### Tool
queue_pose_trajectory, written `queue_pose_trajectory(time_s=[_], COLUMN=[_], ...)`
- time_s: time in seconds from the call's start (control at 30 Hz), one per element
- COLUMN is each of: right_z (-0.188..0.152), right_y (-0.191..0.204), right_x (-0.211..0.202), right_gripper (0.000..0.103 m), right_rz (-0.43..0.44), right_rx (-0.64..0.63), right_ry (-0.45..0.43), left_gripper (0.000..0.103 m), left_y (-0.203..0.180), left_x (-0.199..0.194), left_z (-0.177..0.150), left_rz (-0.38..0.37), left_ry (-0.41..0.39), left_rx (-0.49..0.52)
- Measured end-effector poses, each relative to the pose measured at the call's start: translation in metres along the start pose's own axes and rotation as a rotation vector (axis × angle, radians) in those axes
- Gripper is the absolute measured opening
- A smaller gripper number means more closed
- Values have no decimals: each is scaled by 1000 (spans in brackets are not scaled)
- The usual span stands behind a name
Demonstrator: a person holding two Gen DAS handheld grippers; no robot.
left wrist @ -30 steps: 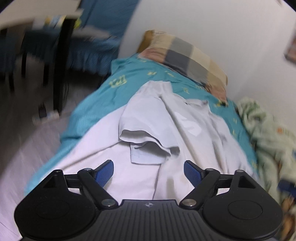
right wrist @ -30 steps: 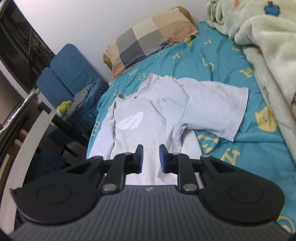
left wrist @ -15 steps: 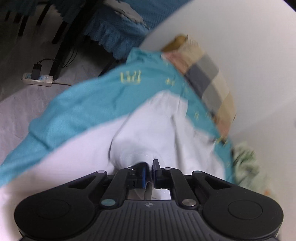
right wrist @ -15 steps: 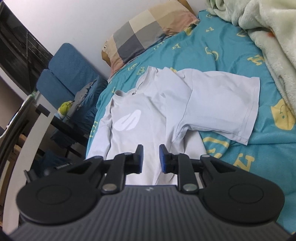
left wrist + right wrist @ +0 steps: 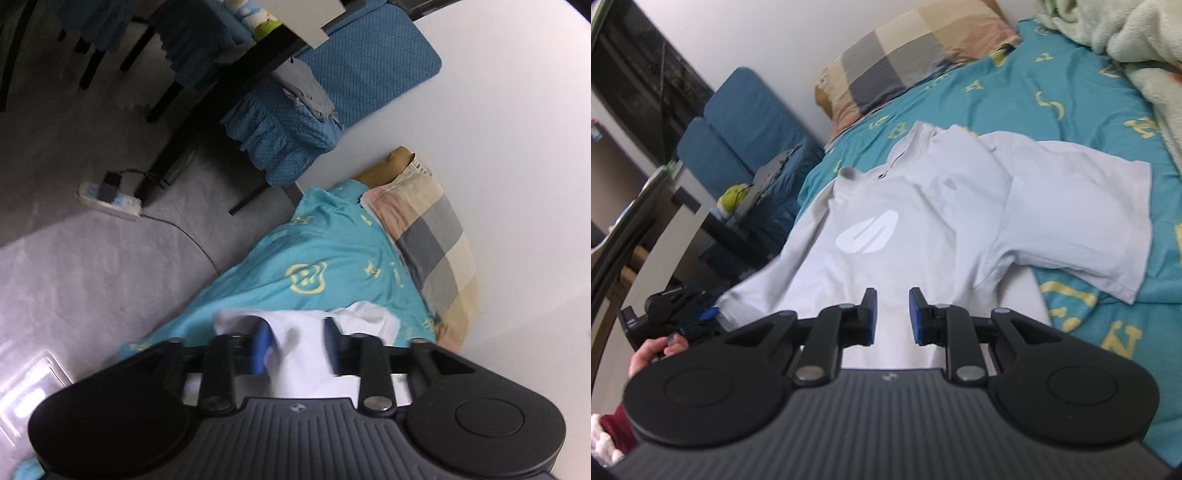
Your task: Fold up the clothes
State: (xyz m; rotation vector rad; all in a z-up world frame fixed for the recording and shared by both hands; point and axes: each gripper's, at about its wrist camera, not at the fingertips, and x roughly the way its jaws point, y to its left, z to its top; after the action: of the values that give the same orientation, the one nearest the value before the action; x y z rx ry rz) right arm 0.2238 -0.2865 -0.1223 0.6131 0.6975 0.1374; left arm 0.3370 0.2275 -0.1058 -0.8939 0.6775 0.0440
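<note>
Since a second ago the left gripper (image 5: 295, 347) has swung from the bunched left sleeve out toward the bed's left edge, and the sleeve has come along. In the left wrist view its blue pads are parting, with white sleeve cloth of the shirt (image 5: 306, 354) lying loose between them, apparently just let go; beyond lie the teal sheet (image 5: 325, 251), the check pillow (image 5: 432, 240) far right, and floor with a power strip (image 5: 109, 195) to the left. In the right wrist view the right gripper (image 5: 893, 316) hovers over the shirt's near hem, jaws a narrow gap apart with nothing between them, much as before. The shirt (image 5: 923, 229) lies face up on the sheet (image 5: 1052, 99), logo (image 5: 868, 234) showing, collar toward the far pillow (image 5: 908, 55) and hem toward the near edge, so its long axis runs near to far. Its right sleeve is spread flat to the right; the left sleeve stretches toward the left gripper (image 5: 701, 317) at lower left. I judge the laying-out almost finished and no fold made yet: both sides and the crosswise fold remain.
</note>
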Motion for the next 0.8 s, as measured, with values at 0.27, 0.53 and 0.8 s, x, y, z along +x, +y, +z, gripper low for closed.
queue_pose_trajectory(time_s=[0.27, 0.53, 0.8], right_z=[-9, -20, -29], right_y=[26, 88, 162], right_x=[-3, 49, 188], right_gripper=[23, 28, 35], right_rz=[149, 301, 310], right_rx=[-56, -62, -32], right_ry=[73, 268, 392], left_gripper=[63, 63, 63], left_y=[-27, -26, 9], left_x=[-100, -123, -115], left_z=[-71, -73, -50], left_rz=[144, 122, 162], left_ry=[-60, -88, -157], left_rx=[161, 184, 187])
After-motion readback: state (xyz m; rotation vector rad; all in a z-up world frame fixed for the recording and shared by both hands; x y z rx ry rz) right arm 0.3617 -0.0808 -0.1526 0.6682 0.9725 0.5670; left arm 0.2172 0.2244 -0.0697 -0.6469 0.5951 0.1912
